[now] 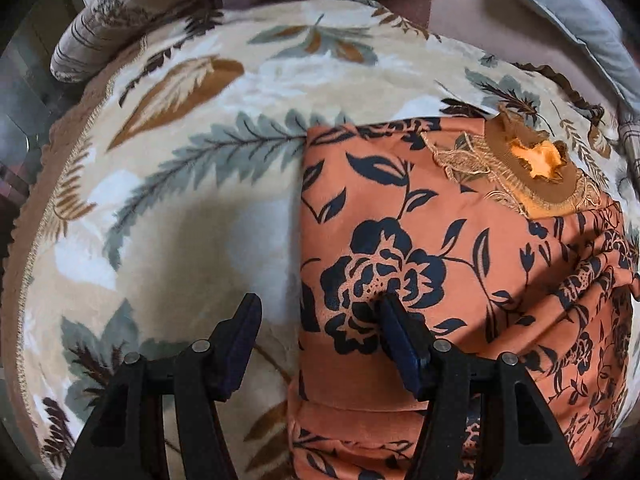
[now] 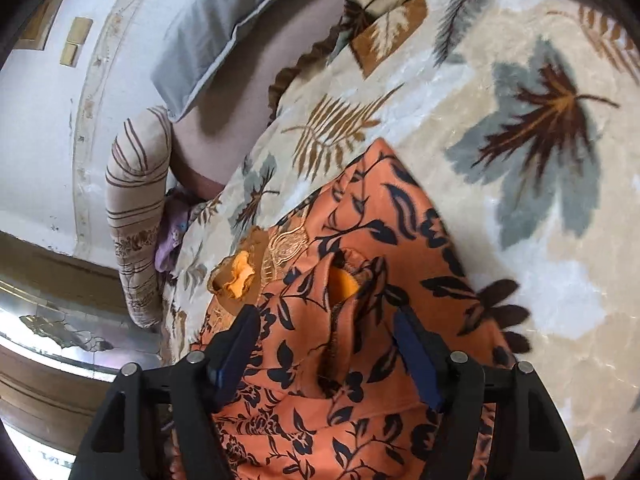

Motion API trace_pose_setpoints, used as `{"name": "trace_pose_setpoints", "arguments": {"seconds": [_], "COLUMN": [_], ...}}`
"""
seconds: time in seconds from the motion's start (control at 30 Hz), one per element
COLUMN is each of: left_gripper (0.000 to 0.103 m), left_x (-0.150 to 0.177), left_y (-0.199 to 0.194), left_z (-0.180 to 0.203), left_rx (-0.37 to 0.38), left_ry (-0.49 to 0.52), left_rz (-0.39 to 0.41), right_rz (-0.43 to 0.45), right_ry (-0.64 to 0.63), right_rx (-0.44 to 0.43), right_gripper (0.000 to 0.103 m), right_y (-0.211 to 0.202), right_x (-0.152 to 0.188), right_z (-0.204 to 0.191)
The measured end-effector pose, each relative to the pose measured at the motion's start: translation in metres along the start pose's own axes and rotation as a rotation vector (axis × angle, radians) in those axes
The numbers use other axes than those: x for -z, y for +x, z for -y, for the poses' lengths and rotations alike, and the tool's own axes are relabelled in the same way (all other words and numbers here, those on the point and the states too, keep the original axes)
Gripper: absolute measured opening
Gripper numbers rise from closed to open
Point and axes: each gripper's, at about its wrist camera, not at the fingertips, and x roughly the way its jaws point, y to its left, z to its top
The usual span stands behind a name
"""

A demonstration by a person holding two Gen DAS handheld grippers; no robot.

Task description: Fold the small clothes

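Left wrist view shows the orange garment with dark blue flower print (image 1: pixel 420 240) lying flat on the cream leaf-patterned plush blanket (image 1: pixel 180 184) that covers the bed. Its embroidered brown neckline (image 1: pixel 536 172) points toward the grey pillow (image 1: pixel 568 12) at the head end, so its long axis appears to run from there down toward the camera. The left tongs (image 1: pixel 318 314) stand open astride the garment's straight side edge, one finger on the print and one over bare blanket, gripping nothing. The right tongs (image 2: pixel 324 330) also stand open, either side of a raised ridge of cloth, pads not visibly pressing. To fold well, each pair should probably pinch both layers at the edge, lift together and keep the fold line straight.
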Motion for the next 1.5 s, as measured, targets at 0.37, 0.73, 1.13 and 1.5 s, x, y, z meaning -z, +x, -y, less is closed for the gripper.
{"name": "trace_pose_setpoints", "arguments": {"seconds": [0.37, 0.73, 1.13, 1.5], "left_gripper": [0.067, 0.070, 0.076, 0.080], "left_x": [0.002, 0.002, 0.002, 0.010], "left_y": [0.004, 0.005, 0.010, 0.006], "left_z": [0.003, -0.001, -0.014, -0.013], "left_rx": [-0.010, -0.009, 0.026, 0.014], "left_ry": [0.024, 0.006, -0.017, -0.032], "left_rz": [0.018, 0.016, 0.029, 0.048], "right_rz": [-0.007, -0.105, 0.247, -0.045], "right_ry": [-0.073, -0.163, -0.151, -0.386], "right_rx": [-0.039, -0.292, 0.122, 0.069], "right_gripper": [0.069, 0.006, 0.010, 0.010], "right_y": [0.042, 0.015, -0.043, 0.019], "right_x": [-0.025, 0.005, -0.025, 0.021], "right_z": [-0.015, -0.079, -0.031, -0.081]}}
